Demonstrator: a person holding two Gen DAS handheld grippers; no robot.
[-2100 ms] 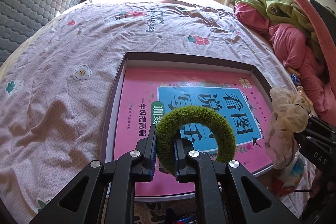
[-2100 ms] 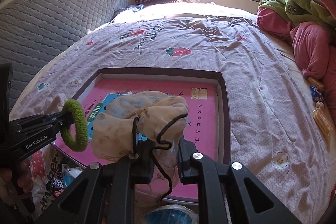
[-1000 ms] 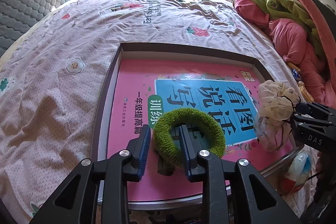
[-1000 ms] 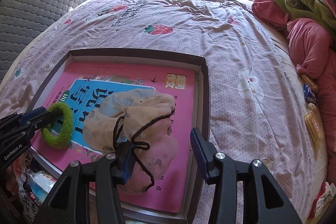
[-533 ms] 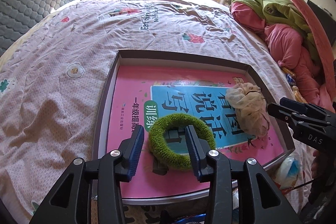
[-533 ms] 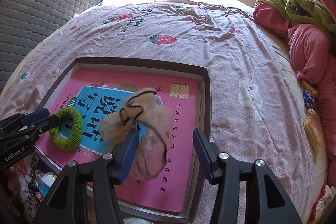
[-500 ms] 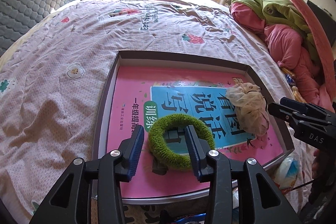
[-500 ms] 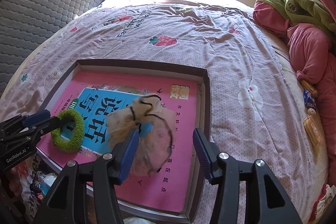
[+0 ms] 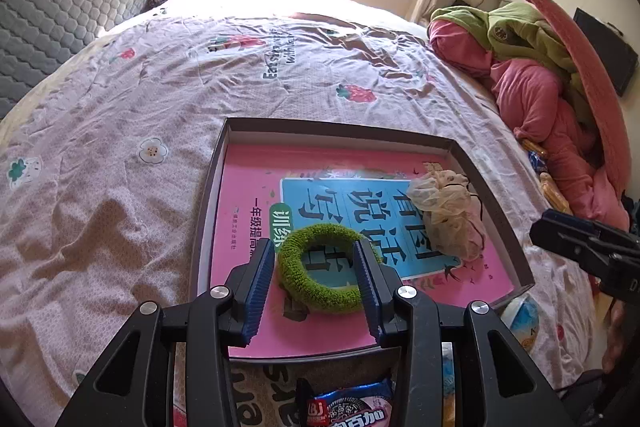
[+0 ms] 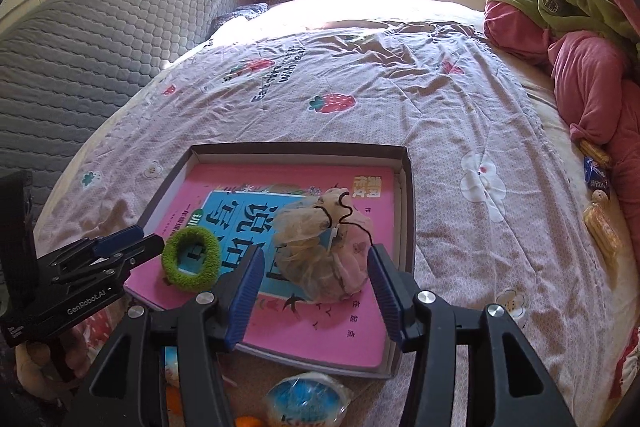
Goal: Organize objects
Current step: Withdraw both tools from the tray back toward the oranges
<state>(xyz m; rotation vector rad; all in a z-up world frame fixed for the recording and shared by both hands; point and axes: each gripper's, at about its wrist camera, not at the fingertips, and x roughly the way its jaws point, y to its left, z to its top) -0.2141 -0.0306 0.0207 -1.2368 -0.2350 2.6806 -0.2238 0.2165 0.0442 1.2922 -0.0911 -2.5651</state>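
— Scrunchies, positions? Green scrunchie (image 9: 320, 269) flat on pink book (image 10: 352, 331) inside shallow box (image 9: 494, 203), near corner, lower left. Beige scrunchie (image 10: 320, 251) bunched on same book, toward right side, black cord looped over top.

— Jaws? Left gripper (image 9: 316, 283): wide, blue pads either side of green ring; touching or just clear, cannot tell. Right gripper (image 10: 316, 287): wide also, flanking beige bundle, holding nothing.

— Hidden or cut off? Book title partly covered by both scrunchies. Near edge of box blocked by gripper bodies. Below box, blue snack packet (image 9: 348, 407), cut by frame edge, print only partly legible; round blue-white item (image 10: 304, 399) under wrap, identity unclear. Small wrapped snacks (image 10: 600, 227) at bed's right margin, blurred.

— Setting? Box on floral bedspread (image 9: 120, 115); pink and green clothing (image 9: 532, 67) heaped far right, partly out of frame.
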